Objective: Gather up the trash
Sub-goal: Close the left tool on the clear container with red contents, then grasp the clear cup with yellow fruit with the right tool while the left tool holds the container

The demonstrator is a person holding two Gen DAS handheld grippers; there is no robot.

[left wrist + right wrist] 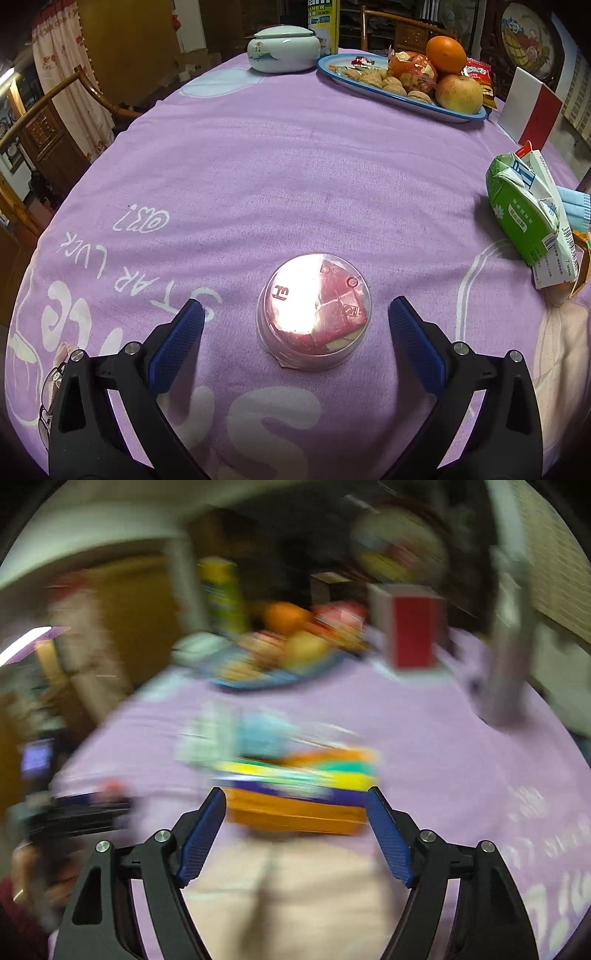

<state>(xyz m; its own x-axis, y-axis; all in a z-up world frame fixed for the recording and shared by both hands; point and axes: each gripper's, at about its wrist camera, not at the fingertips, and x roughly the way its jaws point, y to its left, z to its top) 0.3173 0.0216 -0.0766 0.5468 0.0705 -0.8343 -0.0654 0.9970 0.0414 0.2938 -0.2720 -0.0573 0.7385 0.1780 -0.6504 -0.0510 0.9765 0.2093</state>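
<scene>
The step in hand seems to be the approach to a first piece of trash. The left gripper (295, 310) stands wide open and holds nothing; the clear plastic cup (314, 312) (upside down, with red wrapper inside) sits on the purple tablecloth (295, 166) between its fingers, not touched. Next it should probably close gently, because thin plastic may crush. The right gripper (297, 799) is open too, empty, facing an orange box (295, 812); this view is blurred.
</scene>
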